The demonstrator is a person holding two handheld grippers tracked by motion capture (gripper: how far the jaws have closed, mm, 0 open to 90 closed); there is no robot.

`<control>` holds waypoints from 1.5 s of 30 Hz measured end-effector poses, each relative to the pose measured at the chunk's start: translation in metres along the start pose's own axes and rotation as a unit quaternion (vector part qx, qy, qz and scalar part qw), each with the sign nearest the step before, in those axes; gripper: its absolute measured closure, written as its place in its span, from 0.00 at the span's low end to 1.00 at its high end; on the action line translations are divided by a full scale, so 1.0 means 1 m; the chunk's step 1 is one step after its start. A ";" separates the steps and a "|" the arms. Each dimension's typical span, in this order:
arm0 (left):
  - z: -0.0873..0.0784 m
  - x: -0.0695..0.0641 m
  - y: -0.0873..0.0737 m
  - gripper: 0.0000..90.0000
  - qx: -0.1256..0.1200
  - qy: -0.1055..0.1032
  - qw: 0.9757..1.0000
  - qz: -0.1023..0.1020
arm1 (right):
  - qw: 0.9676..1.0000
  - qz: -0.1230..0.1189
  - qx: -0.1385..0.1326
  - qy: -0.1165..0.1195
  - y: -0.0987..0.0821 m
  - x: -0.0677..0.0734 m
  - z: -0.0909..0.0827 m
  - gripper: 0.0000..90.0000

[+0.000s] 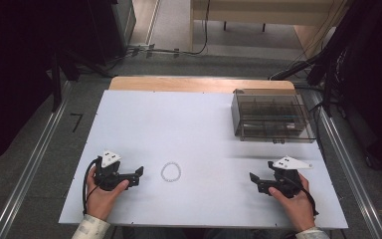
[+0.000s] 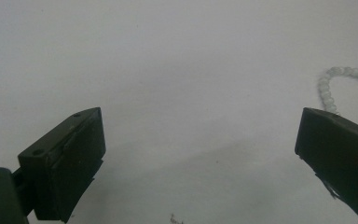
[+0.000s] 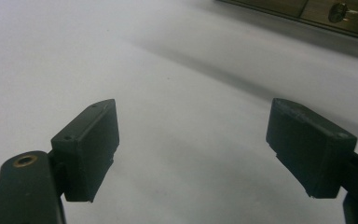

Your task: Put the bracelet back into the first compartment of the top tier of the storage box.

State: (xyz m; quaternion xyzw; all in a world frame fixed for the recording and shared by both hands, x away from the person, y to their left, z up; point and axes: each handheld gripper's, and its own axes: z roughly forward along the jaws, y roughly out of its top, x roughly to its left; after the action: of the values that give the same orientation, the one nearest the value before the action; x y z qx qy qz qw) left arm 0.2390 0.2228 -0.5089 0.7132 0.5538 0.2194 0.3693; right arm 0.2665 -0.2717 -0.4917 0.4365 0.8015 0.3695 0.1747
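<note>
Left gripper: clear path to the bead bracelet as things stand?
Probably yes. The left gripper has its jaws open and points toward the bead bracelet, which lies flat just beyond them on bare white table. Nothing stands between them.

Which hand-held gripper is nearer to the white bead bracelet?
Left. The left hand-held gripper sits just left of the bead bracelet; the right hand-held gripper lies much farther right.
</note>
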 end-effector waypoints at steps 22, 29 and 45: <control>0.001 -0.001 0.000 0.02 0.001 0.001 1.000 0.002 | 0.999 -0.029 0.007 0.018 0.014 0.031 0.020 0.18; 0.000 -0.001 0.000 0.02 0.000 0.001 1.000 0.001 | 0.999 -0.028 0.016 0.018 0.019 0.040 0.029 0.19; 0.000 -0.001 0.000 0.02 0.001 0.001 1.000 0.002 | 0.998 -0.047 0.011 0.028 0.033 0.063 0.045 0.21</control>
State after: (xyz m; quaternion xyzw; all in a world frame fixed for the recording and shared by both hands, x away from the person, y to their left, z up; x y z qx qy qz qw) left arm 0.2388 0.2222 -0.5091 0.7145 0.5527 0.2203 0.3680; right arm 0.2773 -0.1887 -0.4946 0.3902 0.8295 0.3641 0.1648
